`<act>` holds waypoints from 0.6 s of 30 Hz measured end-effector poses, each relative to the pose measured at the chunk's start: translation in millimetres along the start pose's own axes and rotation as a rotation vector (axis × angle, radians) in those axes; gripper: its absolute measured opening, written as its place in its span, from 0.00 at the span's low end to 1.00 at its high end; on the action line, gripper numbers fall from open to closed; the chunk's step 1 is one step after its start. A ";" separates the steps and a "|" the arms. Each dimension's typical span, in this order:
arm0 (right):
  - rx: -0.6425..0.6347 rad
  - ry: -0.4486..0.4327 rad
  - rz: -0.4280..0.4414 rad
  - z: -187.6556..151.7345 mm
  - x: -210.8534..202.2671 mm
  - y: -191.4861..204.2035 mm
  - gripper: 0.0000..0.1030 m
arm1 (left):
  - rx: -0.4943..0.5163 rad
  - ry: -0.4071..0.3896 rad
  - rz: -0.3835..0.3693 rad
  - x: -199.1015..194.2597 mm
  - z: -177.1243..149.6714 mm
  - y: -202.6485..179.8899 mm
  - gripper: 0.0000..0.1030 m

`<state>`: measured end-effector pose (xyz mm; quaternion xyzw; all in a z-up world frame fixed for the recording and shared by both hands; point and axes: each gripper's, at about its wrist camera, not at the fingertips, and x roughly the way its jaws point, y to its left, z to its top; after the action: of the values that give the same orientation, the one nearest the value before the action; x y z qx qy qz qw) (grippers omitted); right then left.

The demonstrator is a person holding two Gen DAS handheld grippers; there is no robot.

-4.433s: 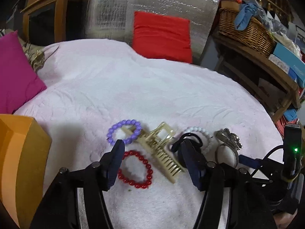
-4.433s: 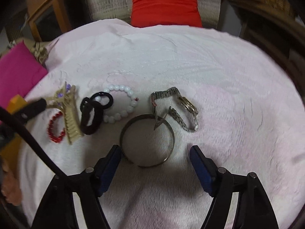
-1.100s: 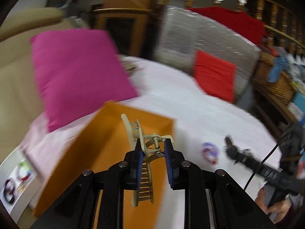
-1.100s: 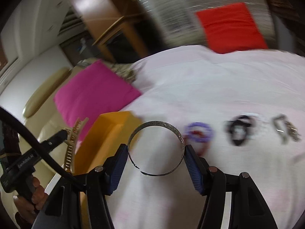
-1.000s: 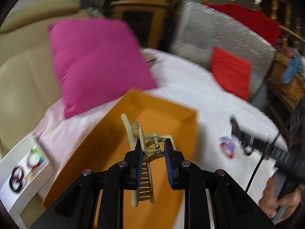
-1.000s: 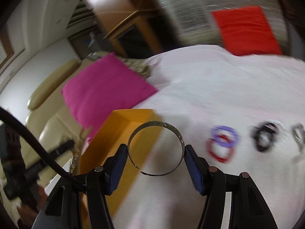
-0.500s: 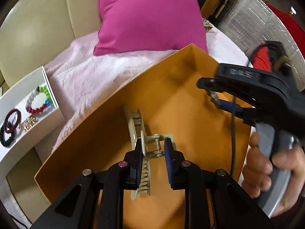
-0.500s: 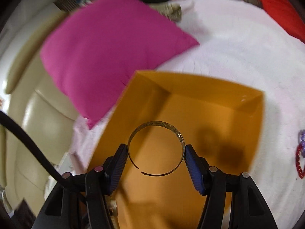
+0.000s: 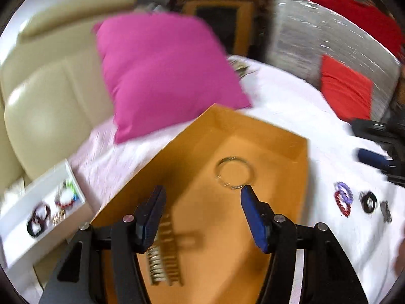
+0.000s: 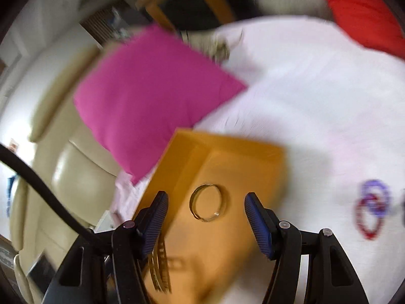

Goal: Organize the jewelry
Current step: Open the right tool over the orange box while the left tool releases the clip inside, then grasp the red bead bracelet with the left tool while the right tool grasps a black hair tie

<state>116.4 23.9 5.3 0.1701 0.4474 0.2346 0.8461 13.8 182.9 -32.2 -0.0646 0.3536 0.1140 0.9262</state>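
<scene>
- The left gripper [image 9: 202, 215] stands spread wide with nothing between its blue pads, and the right gripper [image 10: 206, 217] is likewise parted and empty; both hang above the open orange cardboard box [image 9: 301, 152].
- The thin open metal bangle [image 9: 235, 172] lies flat on the box floor, just ahead of the left gripper's right fingertip and, in the right wrist view, ahead of and between the right gripper's two pads [image 10: 208, 205], touching neither.
- The cream plastic claw hair clip [image 9: 165, 250] lies on the box floor beneath and just behind the left gripper's left finger; blur hides its detail, but its long axis seems to run along the finger's line, toothed rows side by side.
- The bangle has no long axis; its ring faces upward, and where its gap points I cannot tell.
- Judged from this, the drop-off step for these two pieces looks done, and the hands are free to go for more.
- Well off to the right of both tools, on the pale pink bedspread [image 10: 316, 96], wait the purple bead bracelet [image 10: 376, 195] overlapping the red bead bracelet [image 10: 367, 219], and the black hair ties [image 9: 368, 202].
- The next move calls for swinging both tools right, lowering open jaws over one bracelet, and closing across its beads without dragging its overlapping neighbour.
</scene>
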 end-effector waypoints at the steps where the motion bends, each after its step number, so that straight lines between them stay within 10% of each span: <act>1: 0.014 -0.042 -0.004 -3.1 -22.4 -15.4 0.65 | 0.020 -0.020 -0.005 -2.9 1.8 -7.4 0.60; 9: 0.322 -0.193 -0.095 -61.6 -143.1 -177.2 0.51 | 0.156 -0.070 -0.116 -3.9 1.0 -82.0 0.61; 18: 0.472 -0.157 -0.065 -74.8 -124.7 -250.5 0.42 | 0.269 0.011 -0.269 43.2 0.0 -158.8 0.60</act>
<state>54.1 -247.2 -75.4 0.3662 0.4280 0.0821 0.8222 85.8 36.8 -55.1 0.0126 0.3591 -0.0598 0.9313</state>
